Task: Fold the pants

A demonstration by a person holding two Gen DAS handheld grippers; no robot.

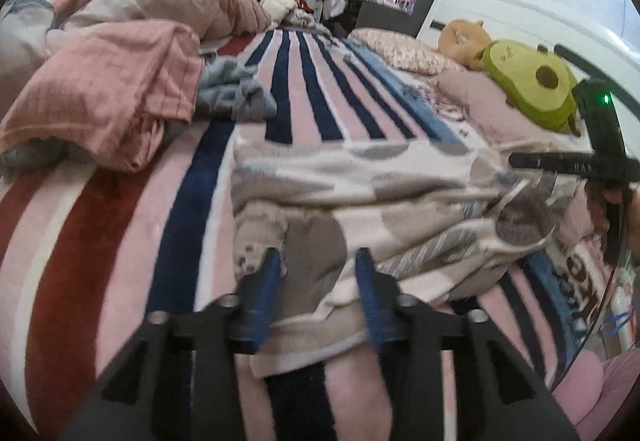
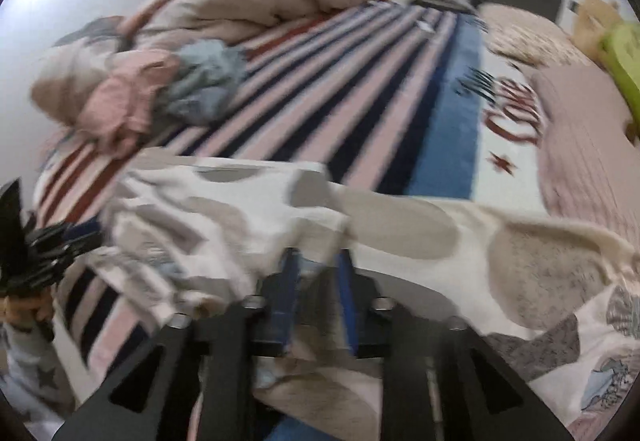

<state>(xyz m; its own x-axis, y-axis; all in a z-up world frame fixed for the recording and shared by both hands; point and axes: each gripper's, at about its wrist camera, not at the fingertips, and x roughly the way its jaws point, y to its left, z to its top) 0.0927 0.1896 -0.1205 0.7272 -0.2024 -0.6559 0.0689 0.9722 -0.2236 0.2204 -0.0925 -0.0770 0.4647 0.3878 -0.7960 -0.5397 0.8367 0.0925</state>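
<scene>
Home bedroom: bed (image 1: 192, 201), plush toys (image 1: 528, 81)
</scene>
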